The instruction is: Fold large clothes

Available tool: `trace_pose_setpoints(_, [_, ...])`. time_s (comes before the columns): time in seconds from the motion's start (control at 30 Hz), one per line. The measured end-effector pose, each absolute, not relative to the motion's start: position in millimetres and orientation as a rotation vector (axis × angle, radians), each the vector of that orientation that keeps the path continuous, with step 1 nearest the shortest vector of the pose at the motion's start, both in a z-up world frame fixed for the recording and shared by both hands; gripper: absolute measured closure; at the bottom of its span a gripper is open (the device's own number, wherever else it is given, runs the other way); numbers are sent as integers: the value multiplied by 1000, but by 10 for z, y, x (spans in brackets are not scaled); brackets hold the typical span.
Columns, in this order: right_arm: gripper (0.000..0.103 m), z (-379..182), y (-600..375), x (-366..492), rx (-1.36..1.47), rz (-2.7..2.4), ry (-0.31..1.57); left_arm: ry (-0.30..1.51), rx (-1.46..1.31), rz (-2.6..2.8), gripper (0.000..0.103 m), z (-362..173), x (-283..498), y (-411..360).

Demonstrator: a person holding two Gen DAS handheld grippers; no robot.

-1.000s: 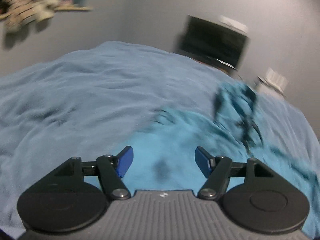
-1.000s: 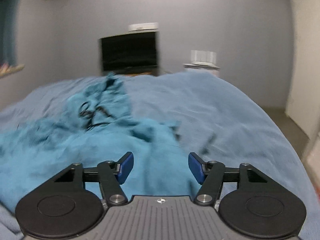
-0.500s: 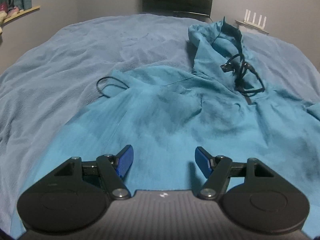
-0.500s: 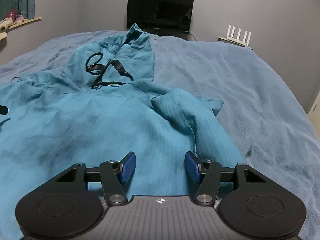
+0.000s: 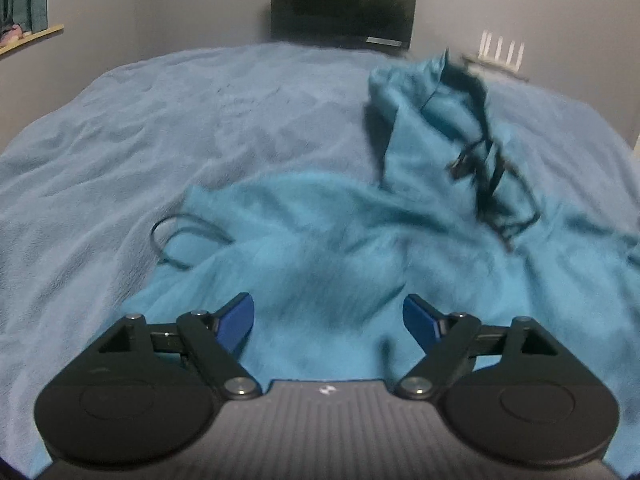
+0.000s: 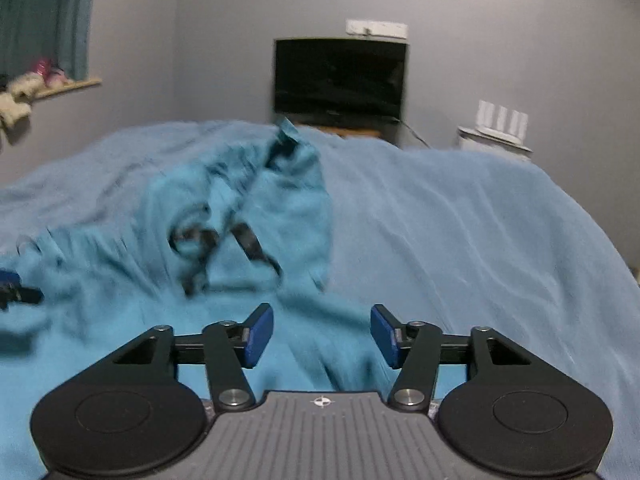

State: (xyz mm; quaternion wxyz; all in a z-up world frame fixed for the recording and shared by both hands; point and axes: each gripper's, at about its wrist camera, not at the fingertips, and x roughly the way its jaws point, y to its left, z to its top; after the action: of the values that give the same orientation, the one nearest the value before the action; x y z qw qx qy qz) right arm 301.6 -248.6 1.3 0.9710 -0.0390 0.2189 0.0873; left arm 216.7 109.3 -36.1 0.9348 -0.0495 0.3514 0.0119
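Nearest in the left wrist view, the left gripper [image 5: 328, 320], black-armed with blue pads, has its fingers set wide apart; its jaws have just been opening further, and nothing is pinched between them, only the cloth spread below. That cloth is the large teal hooded garment [image 5: 320, 248], which lies unfolded and rumpled on the light blue fleecy bed cover [image 5: 120, 152], its body spread toward the cameras and its hood [image 5: 424, 112] pointing toward the far end of the bed. In the right wrist view the right gripper [image 6: 322, 334], of the same black and blue build, also has its fingers apart, a narrower gap than the left's, with no fabric caught between the pads; it hovers over the garment [image 6: 120, 320] close to the garment's right edge, where the bare bed cover [image 6: 460, 220] begins. At the far left edge of that view a blue-tipped part of the left gripper [image 6: 10, 282] shows, blurred. Farther on, thin black drawstrings [image 5: 488, 184] lie looped across the hood and chest, and a separate loop of black cord [image 5: 180, 236] trails off the garment's left edge onto the cover. The hood region is motion-blurred in both views. Beyond the bed, a dark flat screen [image 6: 340, 76] stands against the grey wall, with a white multi-antenna router [image 6: 502, 118] on a small stand to its right and a wooden shelf [image 6: 68, 86] beside a teal curtain at left.
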Motion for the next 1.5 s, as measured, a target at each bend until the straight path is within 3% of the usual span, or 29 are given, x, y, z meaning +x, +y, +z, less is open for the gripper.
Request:
trace_pose_setpoints(0.33, [44, 70, -2408, 4806, 78, 200, 441, 675, -12, 20, 18, -489, 2343, 1034])
trace_pose_setpoints(0.43, [43, -71, -2414, 5273, 139, 166, 498, 670, 64, 15, 10, -564, 2370, 939])
trace_pose_setpoints(0.5, [30, -173, -2436, 5507, 200, 168, 524, 675, 96, 11, 6, -606, 2396, 888])
trace_pose_setpoints(0.57, [24, -258, -2442, 5632, 247, 160, 523, 673, 104, 5, 5, -636, 2421, 887])
trace_pose_setpoints(0.7, [21, -326, -2463, 5807, 352, 230, 540, 664, 11, 5, 5, -656, 2458, 1020])
trace_pose_setpoints(0.73, [24, -338, -2462, 5833, 379, 261, 551, 664, -23, 7, 5, -666, 2463, 1059])
trace_pose_setpoints(0.77, [43, -338, -2449, 5844, 396, 286, 555, 663, -50, 7, 5, -677, 2462, 1081])
trace_pose_setpoints(0.8, [70, -322, -2431, 5823, 415, 321, 555, 665, -61, 8, 5, -688, 2463, 1091])
trace_pose_setpoints(0.87, [97, -246, -2383, 5730, 420, 371, 524, 669, -41, 12, 5, -700, 2466, 1057])
trace_pose_setpoints(1.2, [101, 560, -2087, 4137, 157, 609, 266, 664, -26, 23, 5, -621, 2333, 1057])
trace_pose_setpoints(1.5, [100, 291, -2182, 2429, 80, 564, 280, 642, -188, 91, 6, -293, 1930, 1442])
